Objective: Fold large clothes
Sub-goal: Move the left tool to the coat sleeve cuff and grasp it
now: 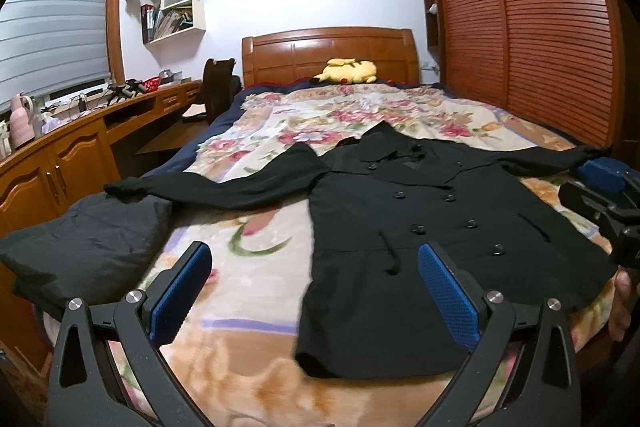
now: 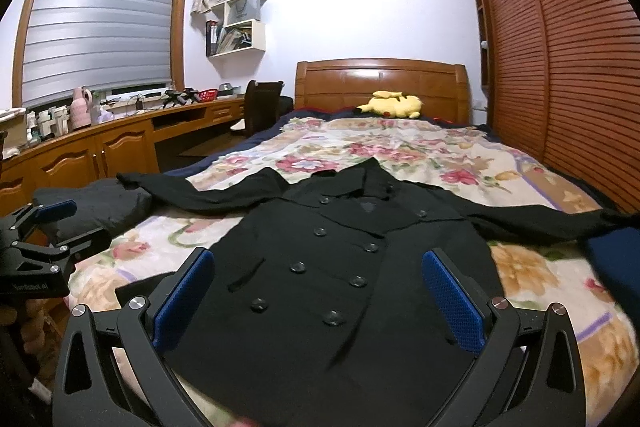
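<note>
Coat (image 2: pixel 332 267), black and double-breasted with two columns of dark round buttons, lies face up and spread flat on the floral blanket (image 2: pixel 404 155) at the near end of the bed, hem toward the cameras, collar toward the headboard, both sleeves stretched out sideways. Left gripper (image 1: pixel 314 291) hovers above the near edge with its blue-padded fingers (image 1: pixel 180 291) spread wide and holding nothing; the coat's left hem edge runs between them, the right pad over the black cloth and the left pad over bare blanket. Right gripper (image 2: pixel 318 297) is likewise wide open and empty, both pads over the lower body of the coat, the button rows between them. Whether either gripper touches the fabric cannot be told. A folded dark garment (image 1: pixel 84 243) rests at the bed's left edge, just under the tip of the left sleeve. A dark blue cloth (image 2: pixel 616 259) lies by the right sleeve. Farther off, a yellow plush toy (image 2: pixel 394 105) sits against the wooden headboard (image 2: pixel 380 83); a wooden desk (image 2: pixel 120 135) runs along the left wall, a louvred wardrobe (image 2: pixel 568 59) along the right.
</note>
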